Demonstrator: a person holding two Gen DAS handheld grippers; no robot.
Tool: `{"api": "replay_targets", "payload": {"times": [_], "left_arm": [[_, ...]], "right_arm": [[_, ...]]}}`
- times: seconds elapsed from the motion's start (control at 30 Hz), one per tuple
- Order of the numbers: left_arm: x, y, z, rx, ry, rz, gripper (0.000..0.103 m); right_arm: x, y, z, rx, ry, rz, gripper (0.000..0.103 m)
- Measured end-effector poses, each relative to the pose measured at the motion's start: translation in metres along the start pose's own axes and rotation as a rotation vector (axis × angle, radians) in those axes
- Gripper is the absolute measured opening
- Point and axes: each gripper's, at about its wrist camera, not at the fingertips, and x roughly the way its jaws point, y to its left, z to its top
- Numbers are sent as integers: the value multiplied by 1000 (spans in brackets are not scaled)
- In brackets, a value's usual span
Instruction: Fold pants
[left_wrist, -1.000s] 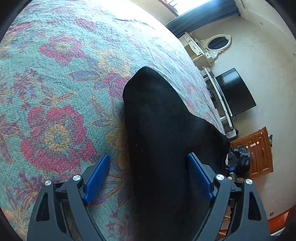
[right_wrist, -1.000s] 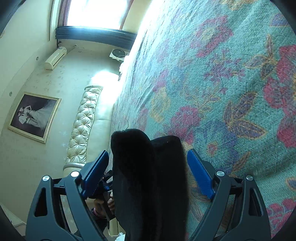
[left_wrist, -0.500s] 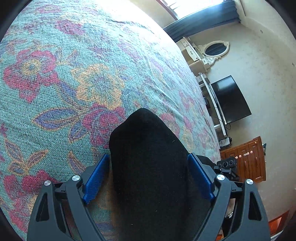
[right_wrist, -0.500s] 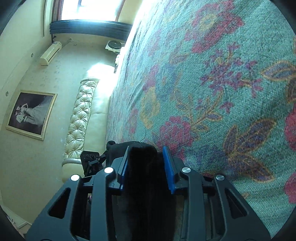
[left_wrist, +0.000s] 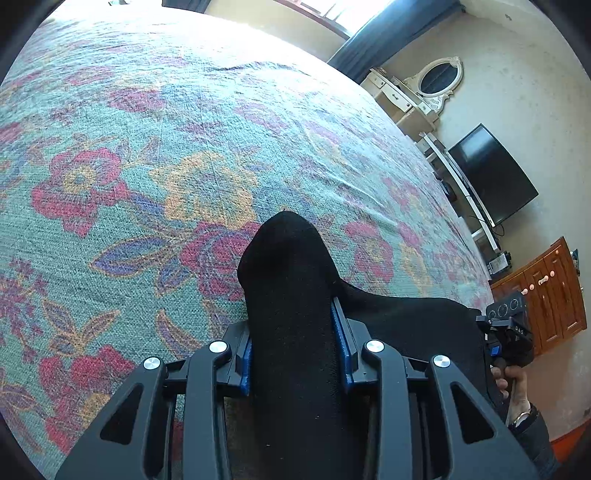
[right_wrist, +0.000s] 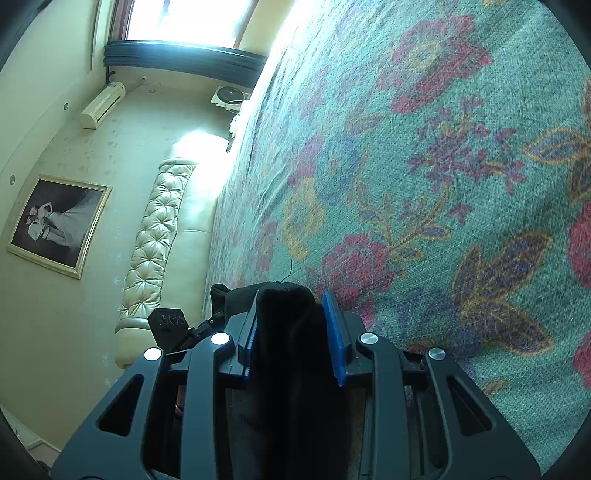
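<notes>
Left gripper (left_wrist: 293, 343) jaws closing, blue pads (left_wrist: 341, 354) tight against a bunch of black pants (left_wrist: 291, 295) poking out past the tips. Right gripper (right_wrist: 293, 334) pinched shut on more of the pants (right_wrist: 284, 332). Under both, flowery bedspread (left_wrist: 147, 155). Only in the left view: TV (left_wrist: 491, 173) and mirror (left_wrist: 441, 75). Only in the right view: framed picture (right_wrist: 59, 225) and headboard (right_wrist: 159, 236).

matt black cloth pants (left_wrist: 291, 295), coarse woven floral bedspread (left_wrist: 147, 155) — glossy wooden cabinet (left_wrist: 550, 291), tufted leather headboard (right_wrist: 155, 236)
</notes>
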Motion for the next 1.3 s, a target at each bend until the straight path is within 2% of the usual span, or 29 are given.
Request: {"api": "replay_targets", "payload": {"times": [0.57, 1.3], "left_arm": [[-22, 12, 10, 3, -43, 34, 28], [-43, 85, 77, -64, -90, 121, 28]], "right_arm": [[26, 19, 7, -7, 1, 22, 25], [136, 44, 60, 16, 75, 81, 25]]}}
